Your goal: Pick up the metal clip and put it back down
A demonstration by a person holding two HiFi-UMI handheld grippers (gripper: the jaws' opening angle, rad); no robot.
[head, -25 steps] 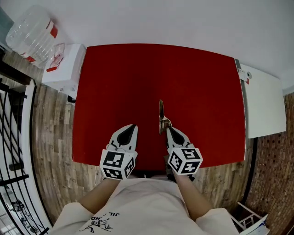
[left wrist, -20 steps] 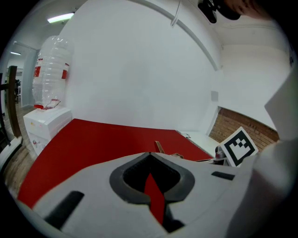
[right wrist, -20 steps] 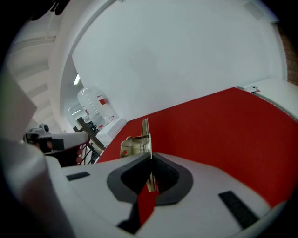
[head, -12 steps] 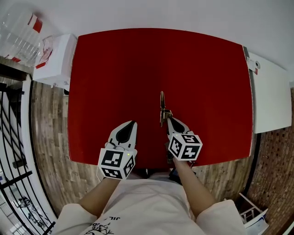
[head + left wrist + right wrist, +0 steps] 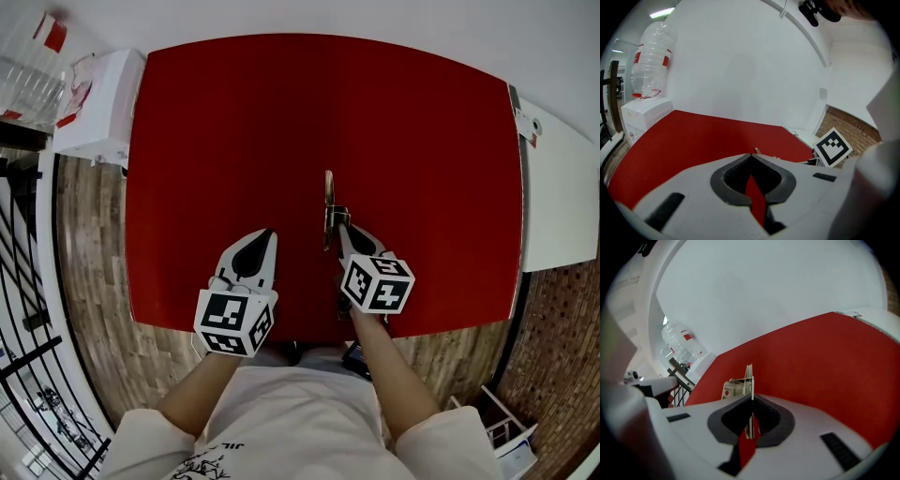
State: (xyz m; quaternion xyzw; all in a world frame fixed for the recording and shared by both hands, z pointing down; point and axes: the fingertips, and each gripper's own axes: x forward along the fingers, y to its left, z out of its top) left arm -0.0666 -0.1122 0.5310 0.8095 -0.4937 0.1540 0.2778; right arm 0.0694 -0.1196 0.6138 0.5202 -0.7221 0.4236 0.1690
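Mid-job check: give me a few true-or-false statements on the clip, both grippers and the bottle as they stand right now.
1. The right gripper is shut on the metal clip. True.
2. The left gripper grips the clip too. False: its jaws are together on nothing, and it sits to the clip's left, apart from it.
3. The clip's free end points away from the person, over the red table. True.
4. The clear bottle stands on the red table. False: it stands on a white box beside the table's left edge.

Red table (image 5: pixel 234 141) on wood-plank floor (image 5: pixel 89 244), white wall (image 5: pixel 740 56), brickwork (image 5: pixel 562 328).
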